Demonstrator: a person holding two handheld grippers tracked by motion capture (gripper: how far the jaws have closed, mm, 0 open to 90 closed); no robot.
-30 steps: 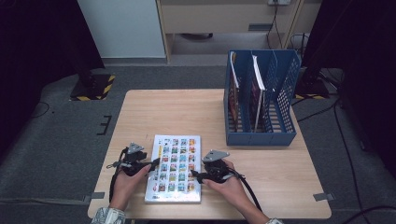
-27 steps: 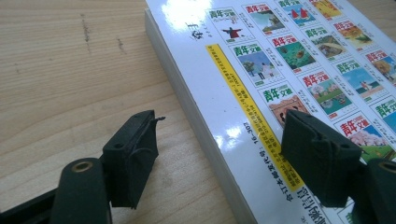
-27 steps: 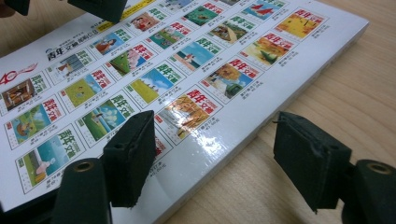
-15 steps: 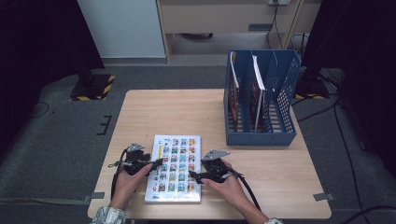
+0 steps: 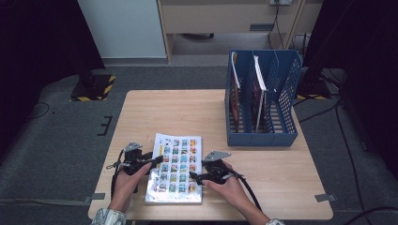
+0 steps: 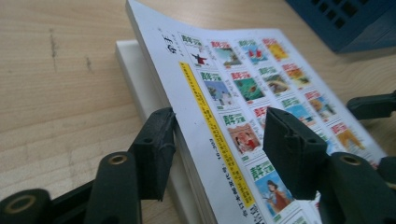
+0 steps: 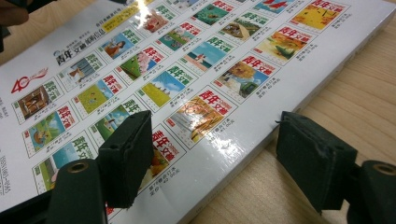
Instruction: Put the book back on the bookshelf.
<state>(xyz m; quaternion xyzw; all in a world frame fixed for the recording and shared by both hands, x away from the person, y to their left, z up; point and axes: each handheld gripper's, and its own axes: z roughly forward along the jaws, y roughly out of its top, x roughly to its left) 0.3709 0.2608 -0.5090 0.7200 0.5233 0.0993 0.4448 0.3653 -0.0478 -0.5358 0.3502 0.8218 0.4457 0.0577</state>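
Down at the near edge of the wooden table (image 5: 187,112), a thick white book (image 5: 176,169) lies flat, its glossy cover printed with rows of small coloured pictures. The left gripper (image 5: 151,161) is at the book's left edge, and the left gripper view shows the cover and top pages (image 6: 243,116) lifted off the white block below. One black jaw sits under this raised part, against its edge, while the other stands above the printed cover with a gap visible; the jaws have just been closing, about half open, with the lifted part between them, and it cannot be told that the upper pad presses yet.

The right gripper (image 5: 199,178) is at the book's right edge, near the front corner. In the right gripper view its jaws stand wide: one over the cover (image 7: 187,84), the other beyond the edge above bare table, neither pressing on the book.

A blue mesh file rack (image 5: 263,101) stands upright at the far right of the table, well apart from the book, with a few books standing in its compartments.
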